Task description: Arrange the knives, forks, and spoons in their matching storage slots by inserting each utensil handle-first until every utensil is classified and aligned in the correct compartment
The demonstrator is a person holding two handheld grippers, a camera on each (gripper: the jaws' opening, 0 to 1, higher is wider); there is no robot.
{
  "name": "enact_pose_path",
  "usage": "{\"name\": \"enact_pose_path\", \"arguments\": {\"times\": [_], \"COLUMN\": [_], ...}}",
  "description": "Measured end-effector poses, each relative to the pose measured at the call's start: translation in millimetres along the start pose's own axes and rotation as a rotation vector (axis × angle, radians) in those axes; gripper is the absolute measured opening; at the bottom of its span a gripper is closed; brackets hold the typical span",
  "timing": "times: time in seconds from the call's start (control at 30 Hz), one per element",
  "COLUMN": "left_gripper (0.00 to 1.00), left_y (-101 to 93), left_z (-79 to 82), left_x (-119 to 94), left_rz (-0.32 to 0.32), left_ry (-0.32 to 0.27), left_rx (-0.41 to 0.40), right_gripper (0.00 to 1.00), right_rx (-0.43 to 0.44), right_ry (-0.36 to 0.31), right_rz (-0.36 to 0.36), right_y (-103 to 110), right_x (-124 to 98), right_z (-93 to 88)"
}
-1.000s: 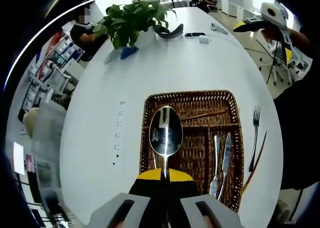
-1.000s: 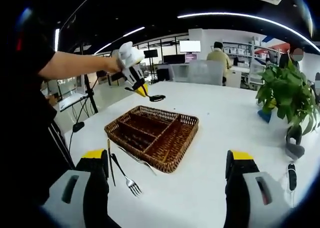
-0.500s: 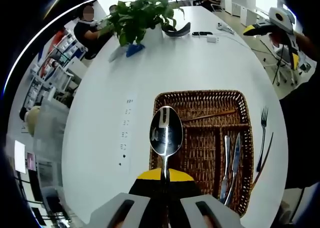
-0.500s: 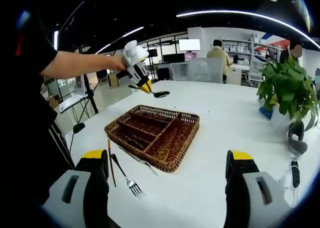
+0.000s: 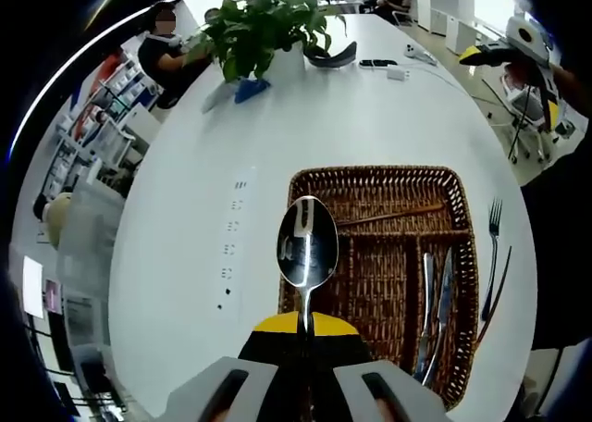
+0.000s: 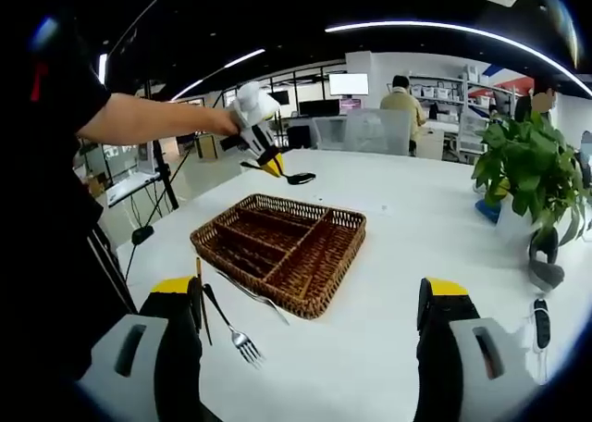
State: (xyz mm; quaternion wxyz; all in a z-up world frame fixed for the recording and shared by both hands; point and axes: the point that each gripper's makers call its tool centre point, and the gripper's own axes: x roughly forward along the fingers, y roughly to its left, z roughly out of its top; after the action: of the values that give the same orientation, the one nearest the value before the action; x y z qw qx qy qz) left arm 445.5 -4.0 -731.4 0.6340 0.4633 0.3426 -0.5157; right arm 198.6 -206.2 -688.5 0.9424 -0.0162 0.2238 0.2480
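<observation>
Steel spoon (image 5: 307, 248) clamped in left tongs (image 5: 300, 385); right tongs (image 6: 310, 334) wide apart

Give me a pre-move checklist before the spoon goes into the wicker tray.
1. Left gripper shut on the spoon: ok.
2. Spoon over the wicker tray: ok, above its left edge.
3. Handle leading for handle-first insertion: not ok, bowl points forward.
4. Target compartment free: cannot tell which is the spoon slot; two knives fill the right one.
5. Right gripper open and away from the tray: ok.
6. Fork still on the table: not ok.
</observation>
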Motion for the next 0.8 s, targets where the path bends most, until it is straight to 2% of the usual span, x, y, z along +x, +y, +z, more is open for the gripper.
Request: {"name": "enact_pose_path", "arguments": {"times": [0.4, 0.8], "left_gripper": [0.0, 0.0], "left_y": [0.6, -4.0], "left_z": [-14.1, -23.6], "left_x": [23.1, 44.6], "left_rz": [-0.008, -0.027], "left_ry": [-0.007, 0.009], "left_rx": [-0.019, -0.025], "right_gripper": [0.99, 0.99], "right_rx": [-0.015, -0.021], "right_ry": [0.014, 0.025], "right_rz": [-0.016, -0.031], "right_y": [-8.0, -13.4], "right_x": [0.4, -4.7], "right_z": [5.8, 6.0]}}
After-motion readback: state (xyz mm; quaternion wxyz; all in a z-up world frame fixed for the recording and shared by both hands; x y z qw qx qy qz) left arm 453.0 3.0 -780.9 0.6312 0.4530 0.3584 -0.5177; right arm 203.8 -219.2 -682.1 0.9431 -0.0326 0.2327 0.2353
